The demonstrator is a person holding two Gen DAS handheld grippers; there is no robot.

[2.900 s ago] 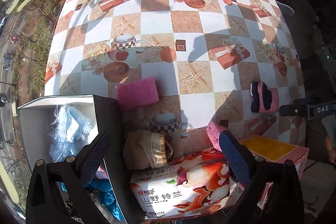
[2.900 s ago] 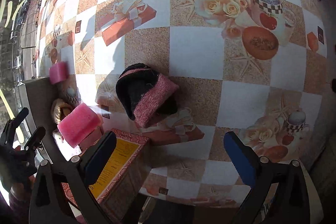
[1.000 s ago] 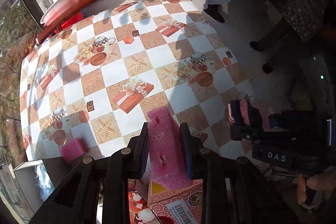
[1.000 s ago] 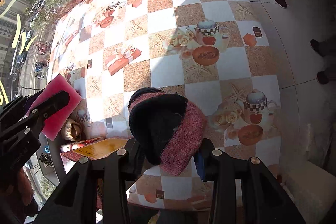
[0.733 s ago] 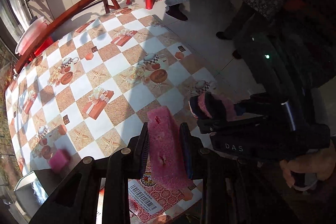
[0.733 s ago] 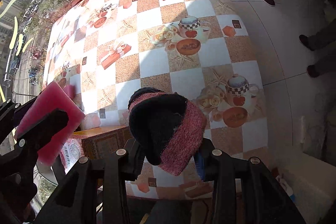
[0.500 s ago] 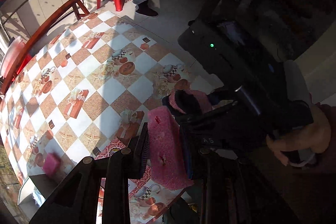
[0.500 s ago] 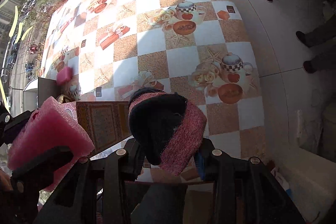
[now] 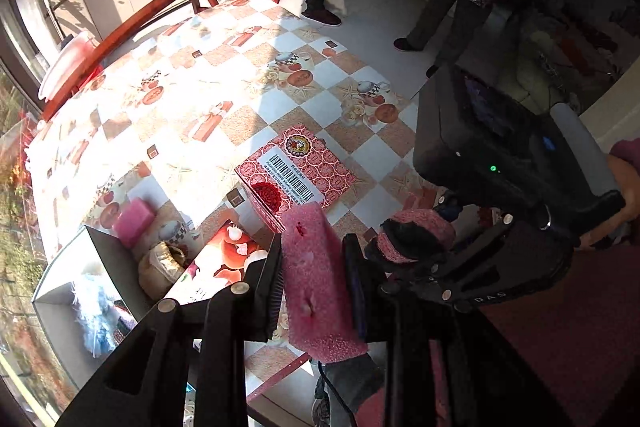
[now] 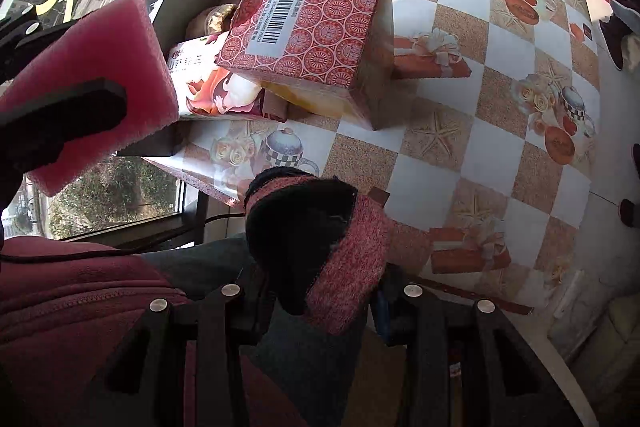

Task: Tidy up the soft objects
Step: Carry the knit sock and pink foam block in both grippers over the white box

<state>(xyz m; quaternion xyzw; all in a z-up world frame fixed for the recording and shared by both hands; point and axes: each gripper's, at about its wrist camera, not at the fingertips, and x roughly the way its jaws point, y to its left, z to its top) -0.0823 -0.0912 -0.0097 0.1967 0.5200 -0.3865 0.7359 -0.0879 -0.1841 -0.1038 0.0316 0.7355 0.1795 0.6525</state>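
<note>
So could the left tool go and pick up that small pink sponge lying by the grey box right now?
Probably not: the left tool is already shut on a pink foam block, so its fingers are full, though the small pink sponge lies uncovered on the table.

Left wrist view: high above the near corner of the counter (image 9: 208, 95), looking down and outward along the left gripper (image 9: 314, 281) toward the far edge and the floor beyond, with the right gripper (image 9: 412, 247) close at the right. Right wrist view: lower and nearer, facing across the counter (image 10: 472, 115) from its edge along the right gripper (image 10: 320, 283). Shared by both: the red patterned box (image 9: 296, 173) (image 10: 312, 23), the pink sponge (image 9: 316, 279) (image 10: 96, 83) and the checked cloth.
</note>
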